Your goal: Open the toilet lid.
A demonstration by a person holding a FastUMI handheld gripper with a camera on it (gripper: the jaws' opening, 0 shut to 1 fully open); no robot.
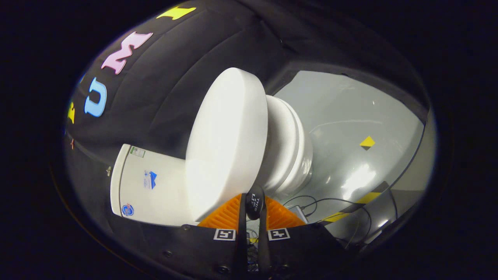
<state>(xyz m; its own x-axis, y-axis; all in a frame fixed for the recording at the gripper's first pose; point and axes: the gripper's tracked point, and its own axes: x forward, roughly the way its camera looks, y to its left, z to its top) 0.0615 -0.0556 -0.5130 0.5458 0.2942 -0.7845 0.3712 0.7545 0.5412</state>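
Two orange ribbed fingers [229, 214] of the tool [252, 212] are seen nearly together under the round white plastic toilet lid [227, 144] at frame centre.

Gripper [255, 200] with ribbed orange fingers [227, 216], black body, two square black-and-white markers [224, 234], screws [223, 268], glossy black oval tab.

Cloth-walled test booth; toilet [229, 144]

Toilet lid [227, 144] smooth matt white; floor [350, 112] glossy grey; ribbed orange fingers [225, 216].
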